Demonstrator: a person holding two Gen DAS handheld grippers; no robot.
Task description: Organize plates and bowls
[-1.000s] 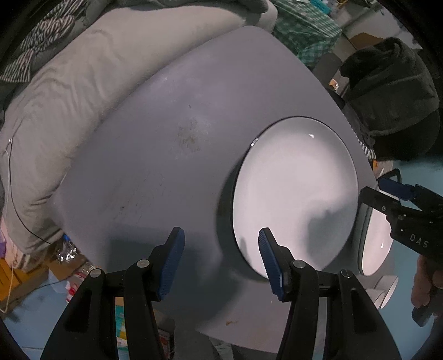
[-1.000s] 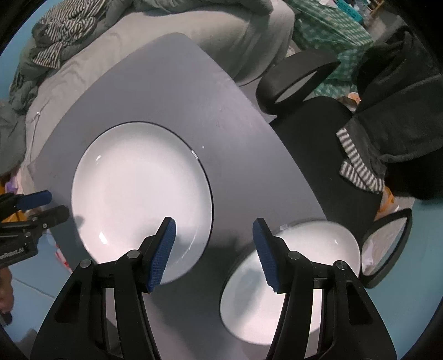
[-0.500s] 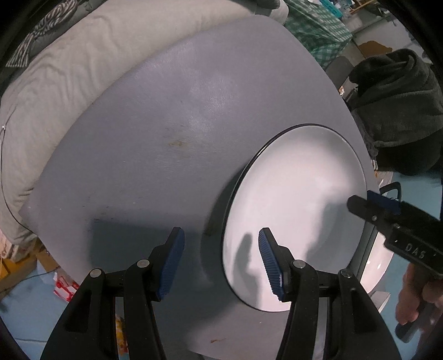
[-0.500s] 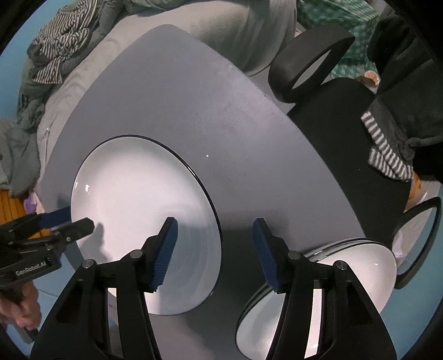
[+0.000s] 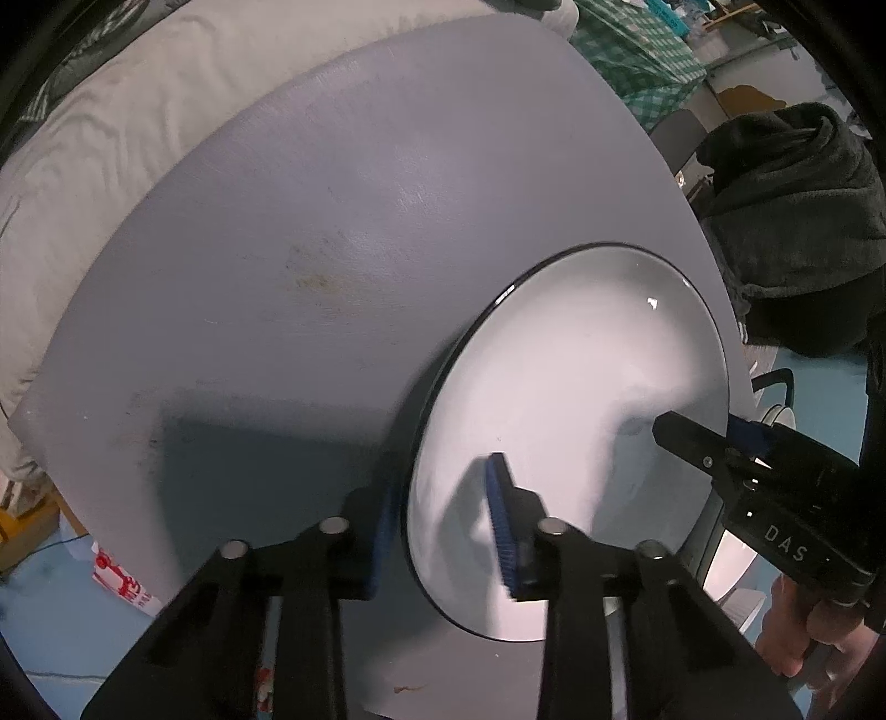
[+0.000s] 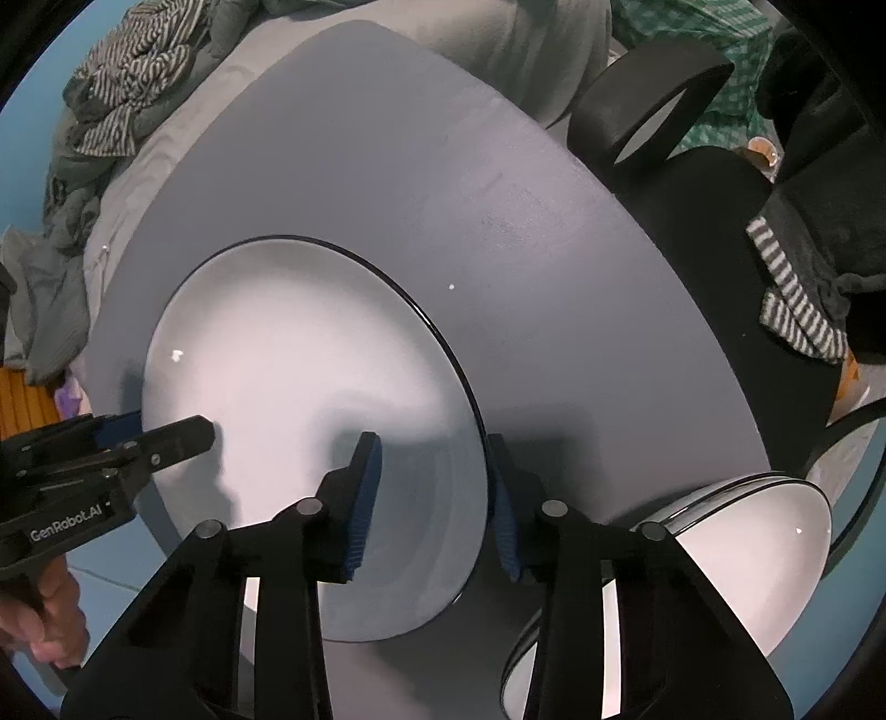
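Note:
A large white plate with a dark rim (image 5: 598,387) lies on the round grey table (image 5: 332,221); it also shows in the right wrist view (image 6: 288,354). My left gripper (image 5: 440,531) is open and straddles the plate's left rim, one pad over the plate, one outside it. My right gripper (image 6: 434,498) is open and straddles the opposite rim the same way. Each gripper appears in the other's view: the right gripper (image 5: 720,443) and the left gripper (image 6: 160,437). A stack of white dishes (image 6: 731,554) sits at the table's near right edge.
A grey-covered bed (image 5: 111,111) with striped clothes (image 6: 127,61) lies beyond the table. A black office chair (image 6: 703,183) draped with dark clothing stands at the right. A checked green cloth (image 5: 637,50) is further back. The floor is blue.
Both grippers have moved in toward the large plate and now straddle its opposite rims. Their jaws have narrowed somewhat.

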